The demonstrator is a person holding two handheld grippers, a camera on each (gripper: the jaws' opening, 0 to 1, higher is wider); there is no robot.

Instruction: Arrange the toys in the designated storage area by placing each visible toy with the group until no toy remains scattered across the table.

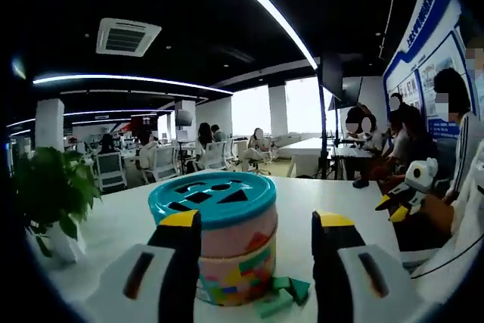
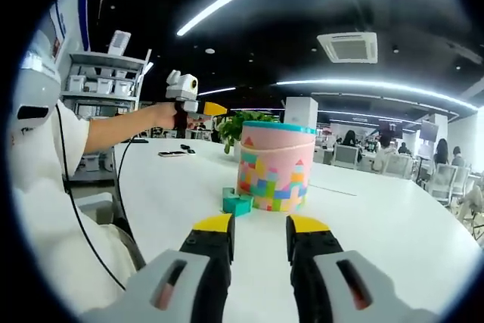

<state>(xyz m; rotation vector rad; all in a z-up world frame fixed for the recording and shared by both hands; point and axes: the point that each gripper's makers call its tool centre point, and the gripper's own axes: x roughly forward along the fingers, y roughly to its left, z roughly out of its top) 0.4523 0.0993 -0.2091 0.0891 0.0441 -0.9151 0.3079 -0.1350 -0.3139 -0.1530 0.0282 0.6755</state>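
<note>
Table (image 2: 393,240): white, carrying everything, beneath both claws.
Bucket (image 1: 224,237): pink, teal shape-sorter lid, upright straight ahead of both claws; presumably the collection point.
Left gripper (image 1: 257,223): released, empty, jaws framing the bucket.
Right gripper (image 2: 261,225): released, empty, short of the blocks.
Green blocks (image 2: 237,202): loose against the bucket's base, awaiting storage.

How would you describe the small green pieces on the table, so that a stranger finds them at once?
Find the white table, then the pink round tub with a teal lid standing on it. The green blocks lie on the table against the tub's base; nothing else loose near the tub is plain green.
</note>
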